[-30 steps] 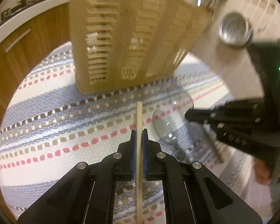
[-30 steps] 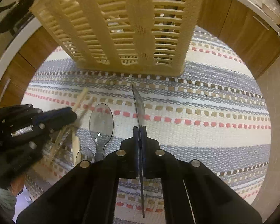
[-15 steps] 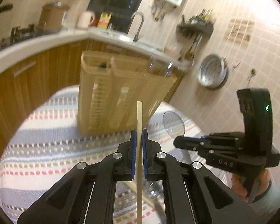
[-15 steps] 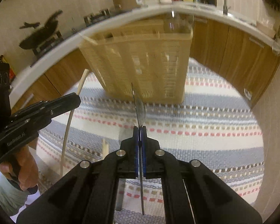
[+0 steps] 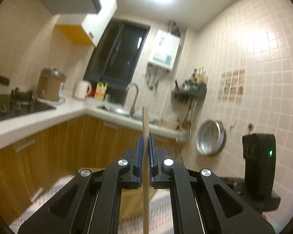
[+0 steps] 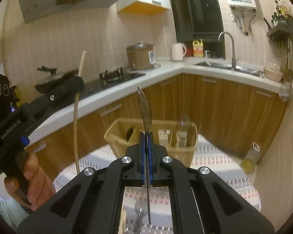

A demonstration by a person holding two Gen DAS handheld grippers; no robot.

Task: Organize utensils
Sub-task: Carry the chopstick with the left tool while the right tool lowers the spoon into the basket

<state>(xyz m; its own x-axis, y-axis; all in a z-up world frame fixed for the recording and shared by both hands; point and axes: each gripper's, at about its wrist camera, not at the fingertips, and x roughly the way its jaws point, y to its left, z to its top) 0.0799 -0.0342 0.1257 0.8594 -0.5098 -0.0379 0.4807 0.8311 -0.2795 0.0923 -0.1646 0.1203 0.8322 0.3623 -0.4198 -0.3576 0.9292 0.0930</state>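
My left gripper (image 5: 145,138) is shut on a thin wooden stick (image 5: 145,120), held upright and raised toward the kitchen wall; it also shows in the right wrist view (image 6: 78,85) with the stick (image 6: 75,120) hanging through it. My right gripper (image 6: 146,134) is shut on a clear plastic spoon (image 6: 145,109), bowl upward, above the striped mat (image 6: 214,161). The beige slotted utensil basket (image 6: 152,142) stands beyond it on the mat, with utensils inside. More utensils (image 6: 138,214) lie on the mat below the right gripper.
Wooden cabinets (image 6: 224,107) and a white counter (image 6: 166,68) wrap behind the basket, with stove, pot, kettle and sink. A round metal pan (image 5: 211,136) hangs on the tiled wall. A plastic bottle (image 6: 250,159) lies at the mat's right edge.
Both grippers have lifted and tilted up from the mat, each holding its utensil. The views now show the kitchen walls, with the basket below.
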